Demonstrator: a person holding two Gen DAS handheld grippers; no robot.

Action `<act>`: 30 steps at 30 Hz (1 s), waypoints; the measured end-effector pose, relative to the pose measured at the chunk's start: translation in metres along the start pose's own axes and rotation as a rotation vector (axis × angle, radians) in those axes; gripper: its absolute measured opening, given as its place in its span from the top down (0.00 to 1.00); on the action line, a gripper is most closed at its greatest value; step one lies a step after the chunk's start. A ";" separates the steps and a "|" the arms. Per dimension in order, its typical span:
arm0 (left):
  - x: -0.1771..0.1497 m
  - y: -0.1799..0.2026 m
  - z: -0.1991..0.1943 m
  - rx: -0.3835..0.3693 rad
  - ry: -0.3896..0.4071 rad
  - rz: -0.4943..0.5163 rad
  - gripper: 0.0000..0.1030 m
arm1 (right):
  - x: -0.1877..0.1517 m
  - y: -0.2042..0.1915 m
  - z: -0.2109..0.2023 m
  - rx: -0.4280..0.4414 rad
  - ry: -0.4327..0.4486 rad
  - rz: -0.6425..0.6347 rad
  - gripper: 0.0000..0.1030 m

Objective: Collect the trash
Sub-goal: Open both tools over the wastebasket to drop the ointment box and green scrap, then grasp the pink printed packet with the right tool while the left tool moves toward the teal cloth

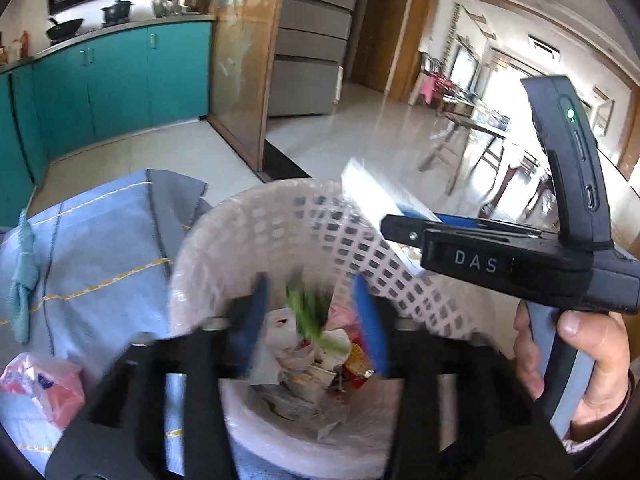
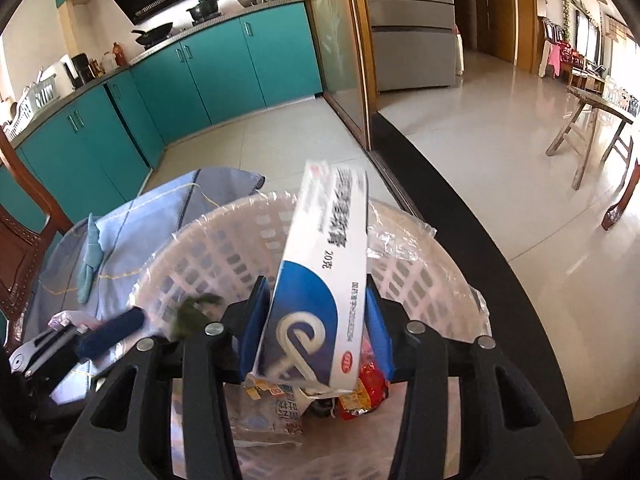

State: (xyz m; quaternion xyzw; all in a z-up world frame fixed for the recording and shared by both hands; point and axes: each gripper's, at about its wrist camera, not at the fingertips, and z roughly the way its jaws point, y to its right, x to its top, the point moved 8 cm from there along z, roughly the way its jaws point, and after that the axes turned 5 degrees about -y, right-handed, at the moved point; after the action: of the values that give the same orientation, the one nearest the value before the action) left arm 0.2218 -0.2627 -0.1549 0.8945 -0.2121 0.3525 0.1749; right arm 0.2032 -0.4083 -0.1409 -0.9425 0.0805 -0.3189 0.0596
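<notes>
A white lattice basket (image 1: pixel 280 216) (image 2: pixel 224 240) lined with clear plastic holds wrappers and bags (image 1: pixel 304 364). My left gripper (image 1: pixel 314 320) stands open over it, and a blurred green scrap (image 1: pixel 308 312) (image 2: pixel 196 312) hangs loose between its blue pads. One left finger (image 2: pixel 110 330) shows at the basket's left rim. My right gripper (image 2: pixel 316 320) (image 1: pixel 400 224) is over the basket's right side. A white and blue medicine box (image 2: pixel 320 280) (image 1: pixel 380 200) stands between its pads, blurred and tilted, not pressed by them. A hand (image 1: pixel 580 360) holds the right gripper's handle.
The basket sits on a light blue cloth (image 1: pixel 100 240) with a small teal rag (image 1: pixel 24 272) and a pink plastic bag (image 1: pixel 44 384) on it. A wooden chair (image 2: pixel 20 248) stands at left. Teal cabinets (image 2: pixel 200 72), a sliding door frame (image 2: pixel 360 80) and a wooden bench (image 2: pixel 592 112) lie beyond.
</notes>
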 end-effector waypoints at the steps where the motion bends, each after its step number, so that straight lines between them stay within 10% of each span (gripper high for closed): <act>1: 0.000 -0.004 -0.003 0.011 0.009 -0.006 0.45 | 0.000 0.000 0.000 -0.006 -0.002 -0.002 0.48; 13: 0.004 -0.161 -0.080 0.354 0.143 -0.292 0.36 | 0.004 -0.038 -0.001 0.058 0.019 -0.048 0.34; 20: -0.028 -0.236 -0.120 0.660 0.099 -0.340 0.21 | -0.001 -0.140 -0.010 0.222 0.066 -0.254 0.27; 30: -0.070 -0.282 -0.143 0.721 0.029 -0.403 0.11 | -0.067 -0.296 0.036 0.349 -0.097 -0.590 0.25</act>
State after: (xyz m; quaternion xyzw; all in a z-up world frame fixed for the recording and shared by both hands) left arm 0.2378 0.0608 -0.1510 0.9171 0.1070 0.3754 -0.0813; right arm 0.2066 -0.1034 -0.1607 -0.9148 -0.2541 -0.2861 0.1291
